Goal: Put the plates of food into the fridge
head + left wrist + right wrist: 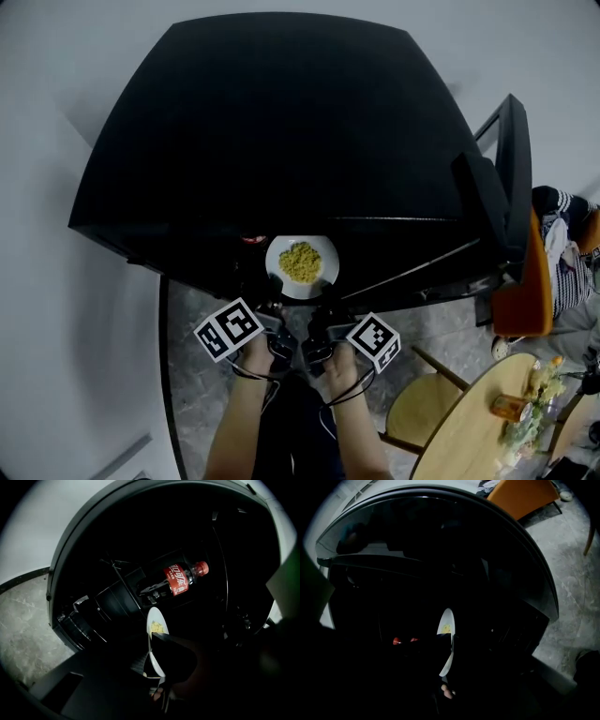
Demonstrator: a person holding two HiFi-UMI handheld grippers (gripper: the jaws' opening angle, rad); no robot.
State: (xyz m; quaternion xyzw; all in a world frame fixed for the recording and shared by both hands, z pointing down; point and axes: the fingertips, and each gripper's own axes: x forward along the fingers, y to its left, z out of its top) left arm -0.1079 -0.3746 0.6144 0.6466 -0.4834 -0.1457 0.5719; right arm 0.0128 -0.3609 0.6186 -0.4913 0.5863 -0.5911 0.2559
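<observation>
A white plate (301, 265) of yellow food hangs level at the mouth of the black fridge (281, 141), just under its front edge. My left gripper (281, 306) is shut on the plate's near rim from the left. Right beside it, my right gripper (323, 306) is shut on the same rim. In the left gripper view the plate (153, 637) shows edge-on between the dark jaws of the left gripper (157, 667). A cola bottle (180, 578) lies inside the fridge beyond it. The right gripper view is very dark; there the plate (447, 641) stands edge-on in my right gripper (446, 667).
The fridge door (511, 178) stands open to the right. Behind it is an orange chair (520, 281) with a seated person (562, 244). A round wooden table (487, 422) with things on it and a wooden chair (422, 403) stand at lower right. Red caps (396, 641) show inside the fridge.
</observation>
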